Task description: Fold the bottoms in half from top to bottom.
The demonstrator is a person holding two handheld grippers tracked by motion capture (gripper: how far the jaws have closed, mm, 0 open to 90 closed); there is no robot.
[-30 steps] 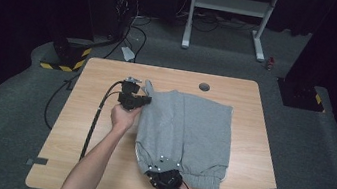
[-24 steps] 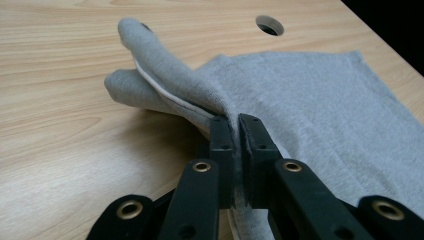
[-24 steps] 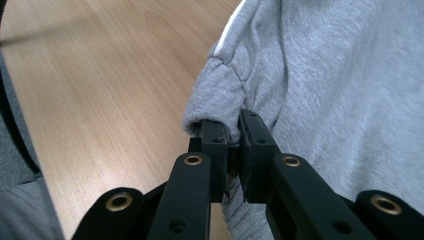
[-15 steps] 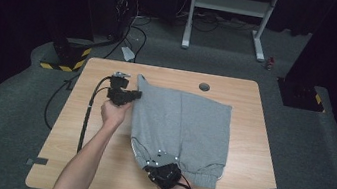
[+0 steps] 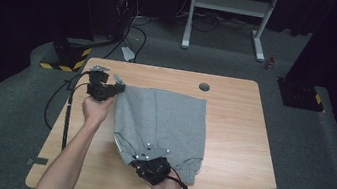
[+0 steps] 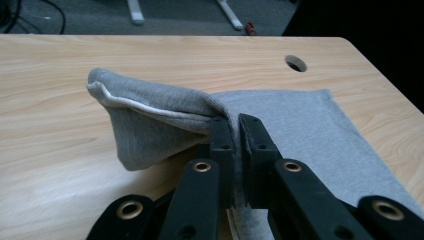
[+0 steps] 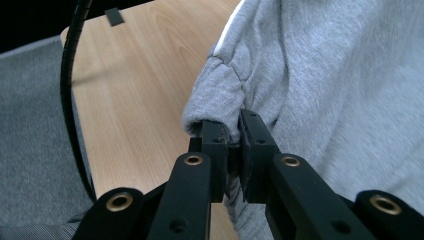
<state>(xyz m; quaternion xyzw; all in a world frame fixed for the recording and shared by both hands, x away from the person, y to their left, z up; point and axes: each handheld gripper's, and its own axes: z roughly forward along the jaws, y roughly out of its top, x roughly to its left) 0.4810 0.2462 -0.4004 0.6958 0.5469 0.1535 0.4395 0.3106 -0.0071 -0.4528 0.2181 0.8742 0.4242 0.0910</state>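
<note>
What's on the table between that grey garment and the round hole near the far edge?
Nothing: in the high view, bare wood separates the grey garment from the round hole in the table.

Lab or test bay, not a home. I'm at a bare wooden table (image 5: 231, 134) with a cable hole (image 5: 204, 86) near its far edge, grey carpet (image 5: 1, 115) around it, black walls, loose cables (image 5: 126, 27) beyond the far-left corner, hazard-striped block (image 5: 63, 58), white metal stand (image 5: 230, 7).
</note>
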